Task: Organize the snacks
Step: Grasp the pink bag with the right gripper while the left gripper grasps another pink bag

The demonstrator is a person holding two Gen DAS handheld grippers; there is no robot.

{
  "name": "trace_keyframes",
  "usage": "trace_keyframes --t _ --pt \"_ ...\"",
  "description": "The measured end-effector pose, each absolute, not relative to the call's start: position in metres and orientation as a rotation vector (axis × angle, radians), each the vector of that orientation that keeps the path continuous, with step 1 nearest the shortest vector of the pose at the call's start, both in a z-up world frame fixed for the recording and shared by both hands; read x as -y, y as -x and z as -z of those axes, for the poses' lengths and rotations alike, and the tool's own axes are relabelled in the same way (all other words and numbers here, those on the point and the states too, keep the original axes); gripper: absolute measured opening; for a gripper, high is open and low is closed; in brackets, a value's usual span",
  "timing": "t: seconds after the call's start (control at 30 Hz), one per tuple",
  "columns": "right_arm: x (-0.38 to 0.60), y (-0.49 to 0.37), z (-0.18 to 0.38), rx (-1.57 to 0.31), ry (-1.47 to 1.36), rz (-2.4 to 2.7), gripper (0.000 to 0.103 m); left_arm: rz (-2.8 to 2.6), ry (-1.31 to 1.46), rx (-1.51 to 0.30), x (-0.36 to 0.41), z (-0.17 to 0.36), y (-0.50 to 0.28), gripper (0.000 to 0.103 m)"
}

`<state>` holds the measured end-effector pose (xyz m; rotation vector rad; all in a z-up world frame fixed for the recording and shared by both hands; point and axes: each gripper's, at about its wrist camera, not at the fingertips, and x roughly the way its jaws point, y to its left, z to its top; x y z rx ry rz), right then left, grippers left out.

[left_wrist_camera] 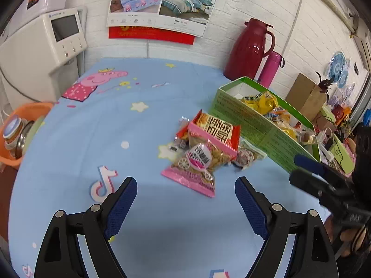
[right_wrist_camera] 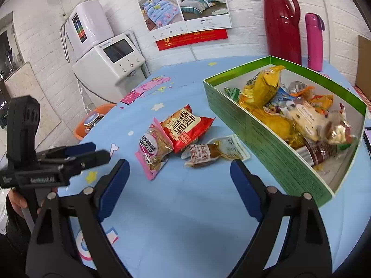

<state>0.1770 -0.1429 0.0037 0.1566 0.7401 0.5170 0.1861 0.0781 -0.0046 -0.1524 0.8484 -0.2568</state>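
L claw (left_wrist_camera: pixel 186 198): jaws spread wide, nothing between the pads, held above the blue cloth (left_wrist_camera: pixel 92 139). R claw (right_wrist_camera: pixel 179 180): jaws likewise spread, empty, above the same cloth.

Snack positions, ref. L claw:
- Pink pack (left_wrist_camera: pixel 199 162): straight ahead, just beyond the fingertips, flat on cloth.
- Red pack (left_wrist_camera: pixel 218 128): behind the pink pack, partly under it.
- Clear pouch (left_wrist_camera: pixel 247 156): ahead-right, touching the pink pack's right side, near the green box (left_wrist_camera: pixel 250 120).
- Green box: ahead-right, open top, filled w/ mixed snacks; yellow bag (left_wrist_camera: pixel 262 102) is topmost.
- R claw's fingers show at far right, in front of the box's near corner.

Snack positions, ref. R claw:
- Clear pouch: straight ahead, closest to the fingertips, holds a brown item.
- Pink pack: ahead-left; red pack overlaps its far right edge.
- Green box: right and ahead, long wall just beside the right finger; brown bottle (right_wrist_camera: pixel 317 154) lies in its near end.
- L claw shows at far left, a hand (right_wrist_camera: pixel 16 200) on its grip.

Background, far edge of table: red jug (right_wrist_camera: pixel 281 23) and pink flask (right_wrist_camera: pixel 314 41), upright, side by side behind the box. Orange basin (left_wrist_camera: pixel 14 136) sits far left of L claw, off the table edge.
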Motion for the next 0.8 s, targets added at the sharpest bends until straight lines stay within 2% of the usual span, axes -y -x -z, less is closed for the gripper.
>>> trace_keyframes --t 0.3,0.37,0.43,0.47,0.5,0.8 --pt "0.078 -0.236 0.004 -0.805 0.038 -0.646 0.061 0.282 0.233 -0.9 -0.095 0.034 -0.174 0.087" --pt "0.067 -0.246 0.015 -0.826 0.058 -0.654 0.061 0.279 0.246 -0.911 -0.099 0.037 -0.177 0.087" --pt "0.065 -0.25 0.027 -0.863 0.052 -0.659 0.047 0.283 0.261 -0.918 -0.102 0.039 -0.179 0.087" --pt "0.066 -0.25 0.032 -0.885 0.047 -0.657 0.025 0.288 0.267 -0.921 -0.103 0.041 -0.181 0.087" --pt "0.07 -0.248 0.037 -0.894 0.03 -0.651 0.02 0.296 0.274 -0.924 -0.103 0.043 -0.182 0.087" --pt "0.125 -0.203 0.047 -0.9 -0.245 -0.586 0.016 0.366 0.302 -0.955 -0.086 0.053 -0.207 0.087"
